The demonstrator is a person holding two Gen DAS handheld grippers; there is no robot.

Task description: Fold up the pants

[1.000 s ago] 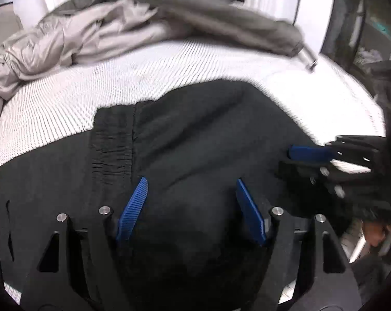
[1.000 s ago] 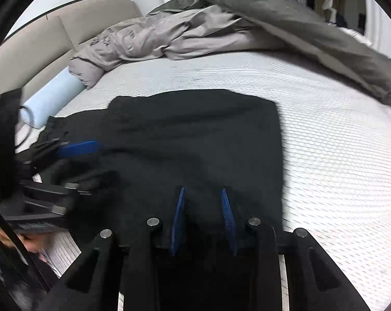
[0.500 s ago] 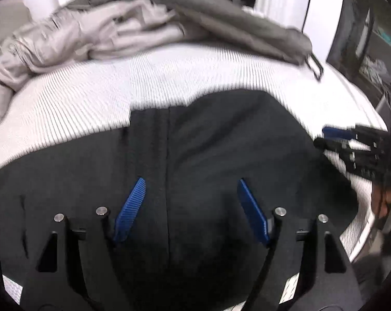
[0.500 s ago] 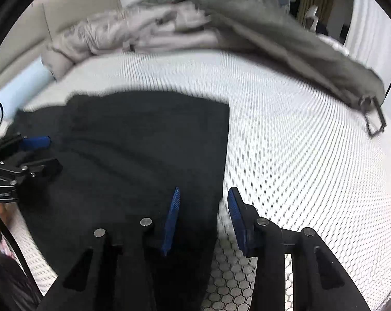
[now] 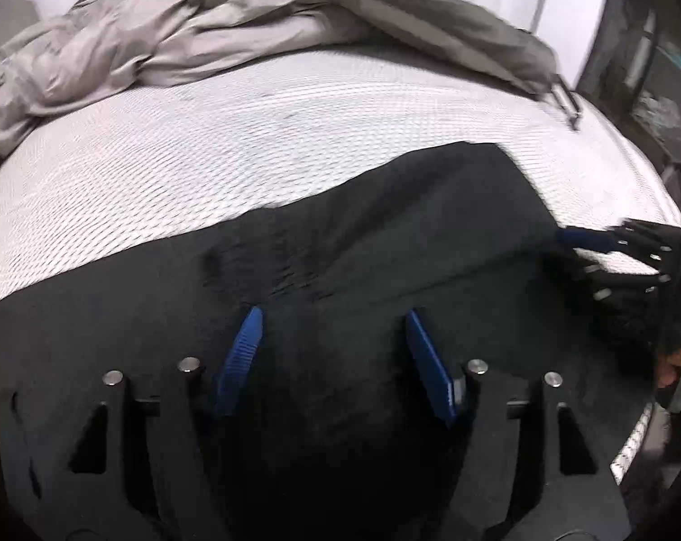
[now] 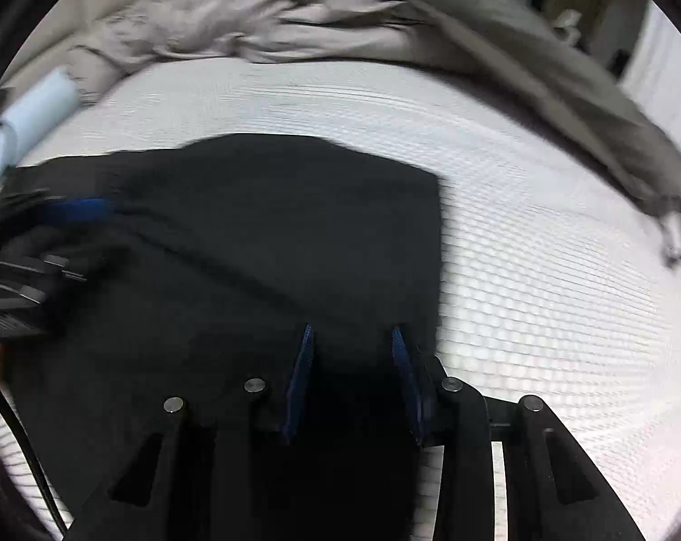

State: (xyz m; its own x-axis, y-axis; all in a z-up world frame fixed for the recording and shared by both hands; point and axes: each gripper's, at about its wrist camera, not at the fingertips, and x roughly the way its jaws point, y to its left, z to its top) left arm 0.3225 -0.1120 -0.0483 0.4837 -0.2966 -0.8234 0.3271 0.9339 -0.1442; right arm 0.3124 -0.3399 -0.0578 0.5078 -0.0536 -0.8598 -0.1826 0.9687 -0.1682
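Left wrist view – black pants [image 5: 385, 234] under left tongs [image 5: 333, 315], right tongs [image 6: 352, 331] – both agape, empty

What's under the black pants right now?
The black pants lie on the white textured mattress, which shows around their edges. Anything beneath the fabric itself is covered and cannot be seen.

White mesh mattress [image 5: 259, 135] under black pants [image 5: 385, 243], grey jackets [image 5: 169, 45].

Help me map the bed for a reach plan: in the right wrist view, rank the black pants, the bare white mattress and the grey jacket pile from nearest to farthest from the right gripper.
From the right gripper:
1. Black pants, directly under the fingers.
2. White mattress, bare just to the right.
3. Grey jacket pile, across the far side.
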